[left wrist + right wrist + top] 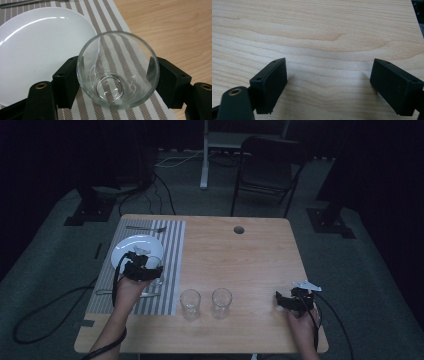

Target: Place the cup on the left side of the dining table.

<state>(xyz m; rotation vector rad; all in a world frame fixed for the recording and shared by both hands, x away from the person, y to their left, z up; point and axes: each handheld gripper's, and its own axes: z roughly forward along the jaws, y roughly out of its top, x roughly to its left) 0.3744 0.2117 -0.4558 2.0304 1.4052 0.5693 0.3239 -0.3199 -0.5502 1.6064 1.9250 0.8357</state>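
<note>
A clear empty glass stands upright between the two black jaws of my left gripper, which is shut on it. Under the glass lies the striped placemat, with a white plate right beside it. In the high view my left gripper sits at the plate's near right edge with the glass. My right gripper is open over bare wood with nothing between its jaws. In the high view the right gripper is near the table's front right corner.
Two more empty glasses stand side by side near the table's front middle. A fork lies at the mat's far end and another piece of cutlery near its front. A folding chair stands beyond the table.
</note>
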